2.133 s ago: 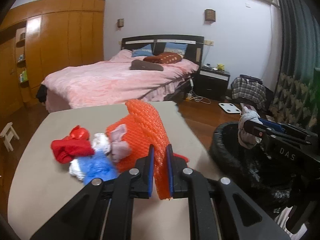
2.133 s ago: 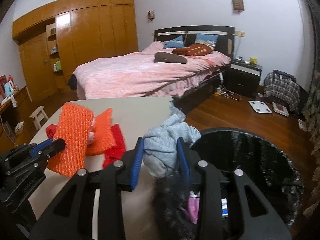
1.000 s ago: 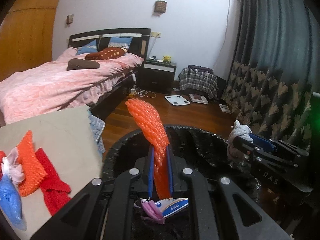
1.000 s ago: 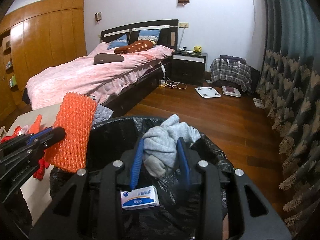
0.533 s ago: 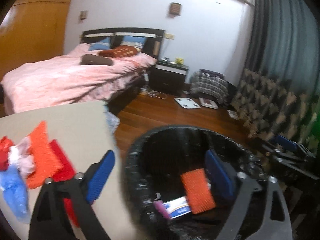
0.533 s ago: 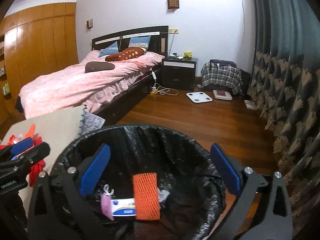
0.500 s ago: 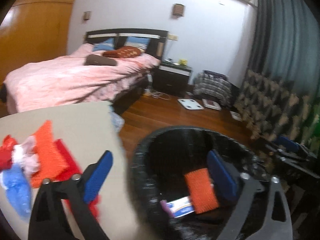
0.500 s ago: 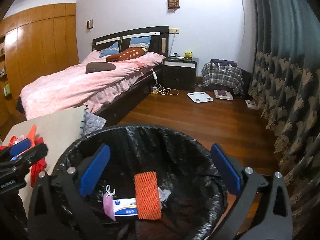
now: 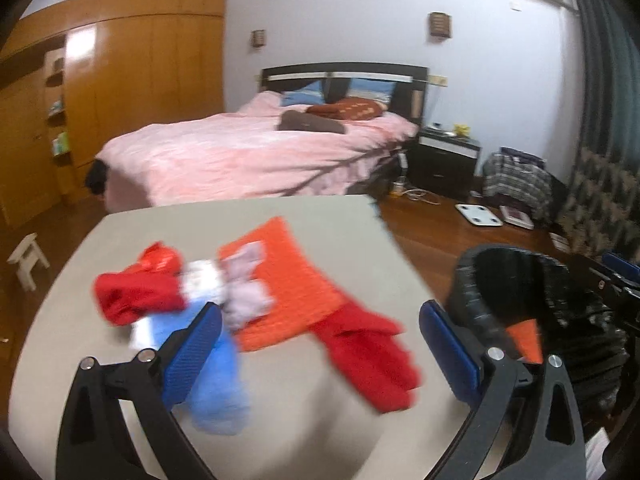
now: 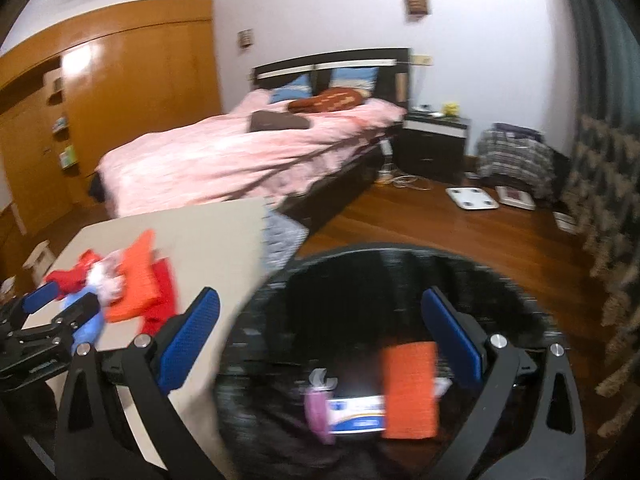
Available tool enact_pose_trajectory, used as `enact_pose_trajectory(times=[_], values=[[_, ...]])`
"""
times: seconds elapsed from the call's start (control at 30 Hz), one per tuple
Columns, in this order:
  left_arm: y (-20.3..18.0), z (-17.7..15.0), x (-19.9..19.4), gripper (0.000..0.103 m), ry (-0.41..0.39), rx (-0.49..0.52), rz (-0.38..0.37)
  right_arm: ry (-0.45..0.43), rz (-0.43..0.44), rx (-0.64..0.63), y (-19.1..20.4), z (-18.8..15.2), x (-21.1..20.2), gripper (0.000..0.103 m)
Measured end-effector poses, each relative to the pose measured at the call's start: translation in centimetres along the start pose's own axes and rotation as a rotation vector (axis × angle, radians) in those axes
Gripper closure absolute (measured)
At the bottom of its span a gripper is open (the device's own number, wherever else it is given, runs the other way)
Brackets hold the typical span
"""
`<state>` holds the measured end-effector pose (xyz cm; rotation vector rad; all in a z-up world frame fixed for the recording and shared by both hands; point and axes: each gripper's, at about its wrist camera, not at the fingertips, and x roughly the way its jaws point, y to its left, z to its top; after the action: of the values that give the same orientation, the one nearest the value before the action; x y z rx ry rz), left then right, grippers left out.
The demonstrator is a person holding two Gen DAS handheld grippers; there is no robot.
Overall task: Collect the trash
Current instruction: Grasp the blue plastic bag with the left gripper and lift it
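My left gripper (image 9: 320, 348) is open and empty above the beige table (image 9: 340, 216), just in front of a pile of trash: an orange foam net (image 9: 288, 276), a red rag (image 9: 372, 356), a red bag (image 9: 136, 292), pinkish-white wads (image 9: 244, 296) and a blue bag (image 9: 216, 384). My right gripper (image 10: 320, 344) is open and empty over the black-lined trash bin (image 10: 520, 292). Inside the bin lie an orange foam net (image 10: 408, 388), a white and blue box (image 10: 356, 416) and a pink scrap (image 10: 318, 408). The bin (image 9: 568, 304) sits right of the table.
A pink bed (image 9: 256, 152) stands behind the table, with a dark nightstand (image 9: 444, 164) to its right. A white scale (image 10: 472, 198) and a plaid bag (image 10: 516, 156) lie on the wood floor. Curtains (image 10: 604, 200) hang at the right. A small white stool (image 9: 26, 256) stands left of the table.
Both grippers opened and dropped the orange net and the grey cloth into the bin. The left gripper has since swung left, back over the table's pile. The right gripper has turned left too.
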<state>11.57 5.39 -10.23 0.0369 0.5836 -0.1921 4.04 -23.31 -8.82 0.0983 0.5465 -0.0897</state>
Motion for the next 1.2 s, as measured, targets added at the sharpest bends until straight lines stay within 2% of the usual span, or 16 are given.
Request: enact_pose_trajectory(times=[0.13, 0.33, 0.53, 0.6, 0.73, 0.8, 0.83, 0.87, 0.97, 1.2], values=[[3.8, -1.1, -0.1, 0.006, 0.017, -0.026, 0.080, 0.007, 0.089, -0.064, 4.7, 0.1, 1.2, 0.005], [6.9, -2.4, 0.6, 0.009, 0.050, -0.070, 0.147, 0.015, 0.155, -0.128, 9.1, 0.1, 2.5, 0.005], [8.0, -3.6, 2.2, 0.023, 0.120, -0.118, 0.124, 0.025, 0.171, -0.147, 11.0, 0.3, 3.5, 0.005], [8.0, -3.9, 2.7, 0.030, 0.139, -0.114, 0.120, 0.023, 0.168, -0.155, 11.2, 0.5, 3.6, 0.005], [7.6, -3.9, 3.5, 0.037, 0.167, -0.109, 0.113, 0.024, 0.167, -0.165, 11.3, 0.2, 3.6, 0.005], [7.4, -4.0, 3.8, 0.043, 0.181, -0.101, 0.109, 0.024, 0.166, -0.170, 11.5, 0.2, 3.6, 0.005], [7.3, -4.0, 4.0, 0.050, 0.188, -0.097, 0.105, 0.023, 0.165, -0.172, 11.5, 0.1, 3.6, 0.005], [7.2, -4.0, 4.1, 0.062, 0.194, -0.095, 0.096, 0.024, 0.165, -0.173, 11.5, 0.1, 3.6, 0.005], [7.2, -4.0, 3.9, 0.070, 0.185, -0.100, 0.087, 0.027, 0.165, -0.170, 11.6, 0.0, 3.6, 0.005], [6.9, -3.7, 1.5, 0.073, 0.131, -0.071, 0.095, 0.028, 0.166, -0.169, 11.6, 0.0, 3.7, 0.005]])
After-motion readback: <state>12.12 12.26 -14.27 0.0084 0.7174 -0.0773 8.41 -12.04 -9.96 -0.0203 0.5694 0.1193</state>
